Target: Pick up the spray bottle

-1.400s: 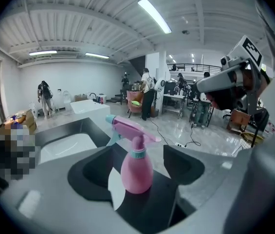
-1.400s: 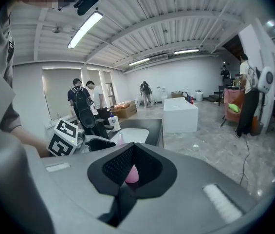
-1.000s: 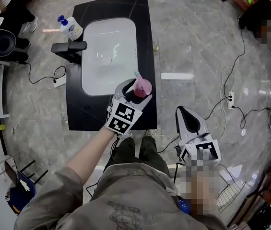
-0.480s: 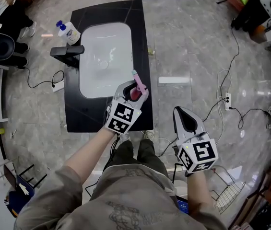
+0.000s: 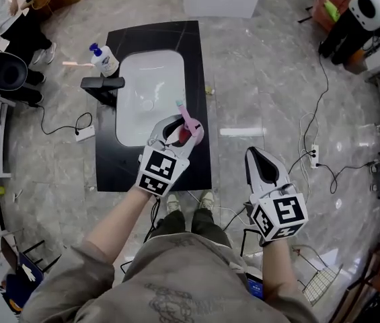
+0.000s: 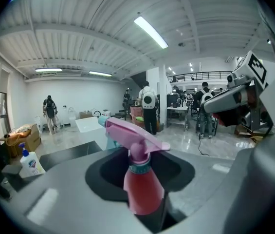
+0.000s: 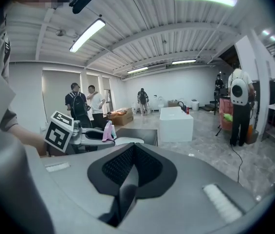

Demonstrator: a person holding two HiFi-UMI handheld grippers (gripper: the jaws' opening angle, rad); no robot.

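No legible txt; soap bottle [image 5: 103, 60] label too small to read.

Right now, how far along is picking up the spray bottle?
Done: the left gripper is closed on the pink spray bottle, at its body. In hand: the bottle sits over the black counter beside the sink; whether it has cleared the surface is unclear. Left: at most, lifting it clear. The right gripper is shut, empty, off the counter.
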